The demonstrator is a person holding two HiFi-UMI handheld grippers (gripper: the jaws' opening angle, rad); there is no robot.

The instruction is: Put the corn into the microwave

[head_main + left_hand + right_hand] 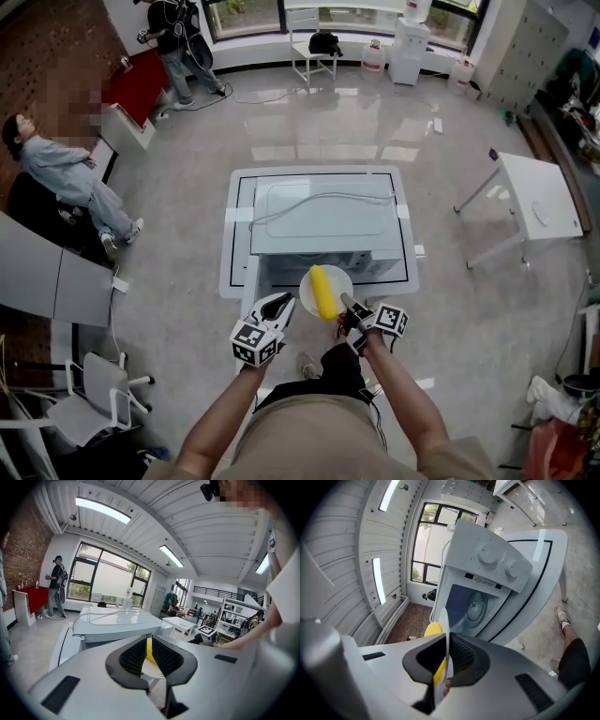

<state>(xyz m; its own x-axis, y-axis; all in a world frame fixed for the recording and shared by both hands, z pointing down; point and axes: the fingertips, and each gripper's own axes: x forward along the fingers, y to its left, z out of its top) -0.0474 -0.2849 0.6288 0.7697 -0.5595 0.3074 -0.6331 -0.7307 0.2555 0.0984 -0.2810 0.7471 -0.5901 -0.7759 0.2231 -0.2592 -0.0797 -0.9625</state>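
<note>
A yellow corn cob [323,291] lies on a small white plate [307,287] held in the air at the front of the white microwave [323,220]. My right gripper [345,302] is shut on the plate's right rim; in the right gripper view the plate [444,630] stands edge-on between the pads with the corn [432,629] beside it. The microwave's door is swung open and its cavity [464,606] with the turntable shows. My left gripper [281,302] hovers just left of the plate with its jaws together, holding nothing. Through their slit the corn [148,651] shows.
The microwave stands on a white table [239,234] with a cable [319,202] across its top. A second white table [530,202] is to the right, an office chair [98,389] at lower left. One person sits at the left [66,173], another stands at the back [178,37].
</note>
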